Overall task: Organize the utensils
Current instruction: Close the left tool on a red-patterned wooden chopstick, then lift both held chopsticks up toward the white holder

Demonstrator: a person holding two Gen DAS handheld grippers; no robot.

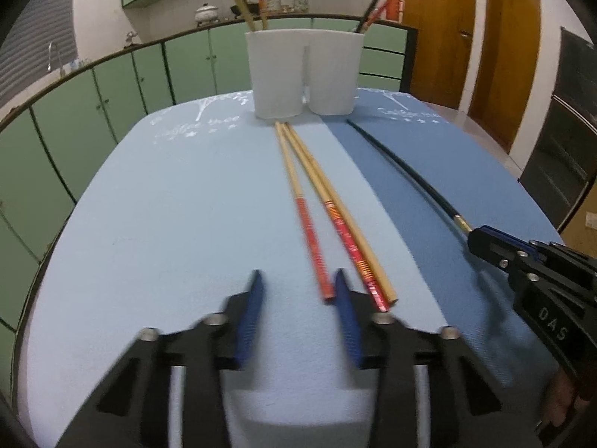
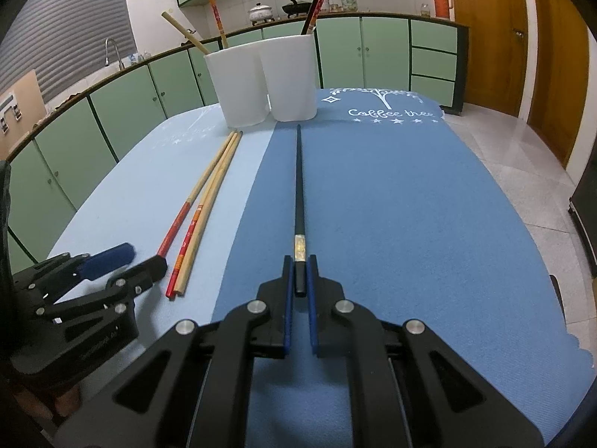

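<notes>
A white two-compartment holder (image 1: 304, 74) (image 2: 261, 78) stands at the table's far end with several chopsticks upright in it. Three loose chopsticks, two red-handled (image 1: 309, 231) (image 2: 175, 227) and one plain wooden (image 1: 335, 220) (image 2: 209, 205), lie on the light blue mat. My left gripper (image 1: 298, 280) (image 2: 145, 257) is open just left of their near ends. My right gripper (image 2: 299, 265) (image 1: 474, 240) is shut on the near end of a black chopstick (image 2: 299, 186) (image 1: 403, 168) lying on the dark blue mat.
The table is covered by a light blue mat (image 1: 168, 205) and a dark blue mat (image 2: 391, 205). Green kitchen cabinets (image 1: 112, 86) stand behind the table. Wooden doors (image 1: 503, 44) are at the right.
</notes>
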